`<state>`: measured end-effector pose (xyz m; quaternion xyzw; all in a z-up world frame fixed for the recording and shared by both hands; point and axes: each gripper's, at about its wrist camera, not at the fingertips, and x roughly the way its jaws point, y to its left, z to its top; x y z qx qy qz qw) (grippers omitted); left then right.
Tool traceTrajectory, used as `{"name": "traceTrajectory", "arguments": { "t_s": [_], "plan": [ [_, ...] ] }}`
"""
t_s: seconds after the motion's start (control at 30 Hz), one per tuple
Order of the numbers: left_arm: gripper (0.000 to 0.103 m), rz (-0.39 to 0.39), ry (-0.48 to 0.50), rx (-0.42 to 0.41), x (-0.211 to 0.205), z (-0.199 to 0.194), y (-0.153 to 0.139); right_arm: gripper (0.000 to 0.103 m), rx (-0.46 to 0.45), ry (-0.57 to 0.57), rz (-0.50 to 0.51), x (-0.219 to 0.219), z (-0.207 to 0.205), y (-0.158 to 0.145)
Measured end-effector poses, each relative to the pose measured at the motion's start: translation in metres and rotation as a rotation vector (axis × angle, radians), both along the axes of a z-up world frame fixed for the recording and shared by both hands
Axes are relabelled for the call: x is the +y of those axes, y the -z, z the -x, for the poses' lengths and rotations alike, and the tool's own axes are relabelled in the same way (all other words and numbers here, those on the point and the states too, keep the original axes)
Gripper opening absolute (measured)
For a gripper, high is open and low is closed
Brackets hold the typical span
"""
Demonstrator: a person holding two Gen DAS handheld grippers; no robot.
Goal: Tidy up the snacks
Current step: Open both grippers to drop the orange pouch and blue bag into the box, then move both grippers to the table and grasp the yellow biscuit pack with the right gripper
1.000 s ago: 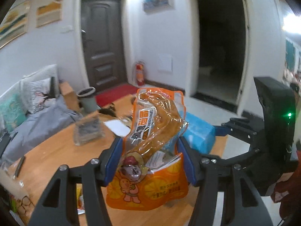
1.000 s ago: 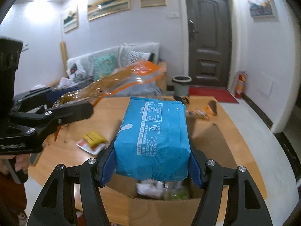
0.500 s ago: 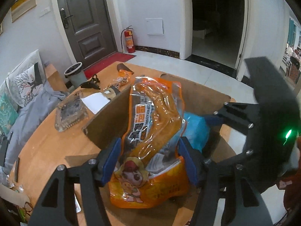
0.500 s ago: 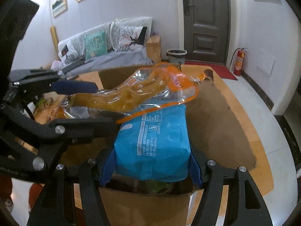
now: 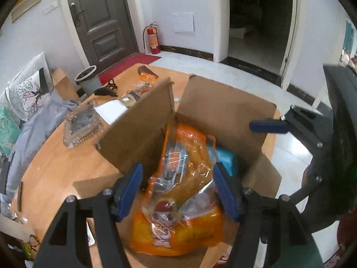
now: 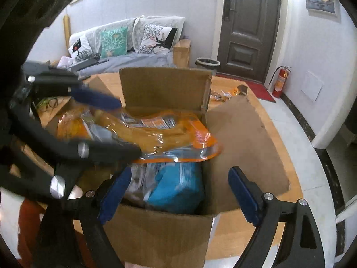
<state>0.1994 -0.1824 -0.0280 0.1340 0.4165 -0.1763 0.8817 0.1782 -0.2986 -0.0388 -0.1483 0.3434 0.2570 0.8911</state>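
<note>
Both packets are now down inside the cardboard box (image 6: 160, 234), where a second ago you held them above it. Your right gripper (image 6: 178, 192) is opening wide, clear of the blue packet (image 6: 178, 185) lying below. Your left gripper (image 5: 178, 192) is opening too, the orange snack bag (image 5: 180, 189) loose between its pads.

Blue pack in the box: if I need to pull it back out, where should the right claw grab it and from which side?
Likely from above. The blue pack lies low in the box, walls close beside it, and the orange bag covers its far end. Take its exposed near end across its width, once the right claw, now opening and clear of it, drops straight down.
</note>
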Motion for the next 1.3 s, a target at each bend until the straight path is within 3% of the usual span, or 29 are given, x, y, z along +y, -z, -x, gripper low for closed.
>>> {"name": "traceTrajectory", "arguments": {
  "t_s": [0.1,0.23,0.33,0.47,0.73,0.9,1.07,1.17,1.3],
  "plan": [
    [0.075,0.018,-0.011,-0.019,0.004,0.005,-0.009,0.088,-0.015,0.005,0.007,0.001,0.002,-0.004],
    [0.076,0.024,-0.033,-0.068,0.010,0.014,-0.021,0.088,-0.010,-0.006,-0.019,0.001,0.004,-0.012],
    [0.086,0.073,-0.067,-0.102,0.023,0.024,-0.033,0.088,-0.018,-0.015,-0.037,0.002,0.009,-0.019],
    [0.086,0.121,-0.095,-0.117,0.040,0.037,-0.046,0.088,-0.023,-0.036,-0.058,0.011,0.016,-0.029],
    [0.086,0.145,-0.207,-0.211,0.100,0.082,-0.072,0.088,-0.047,-0.084,-0.083,0.041,0.036,-0.048],
    [0.094,0.127,-0.304,-0.268,0.148,0.113,-0.080,0.088,-0.067,-0.164,-0.129,0.070,0.057,-0.066],
    [0.094,0.101,-0.413,-0.288,0.203,0.141,-0.069,0.087,-0.060,-0.263,-0.172,0.116,0.079,-0.075],
    [0.094,0.124,-0.475,-0.263,0.239,0.151,-0.052,0.087,-0.050,-0.328,-0.165,0.148,0.091,-0.073],
    [0.094,0.146,-0.541,-0.221,0.275,0.159,-0.019,0.087,0.015,-0.399,-0.141,0.194,0.095,-0.053]
  ]
}}
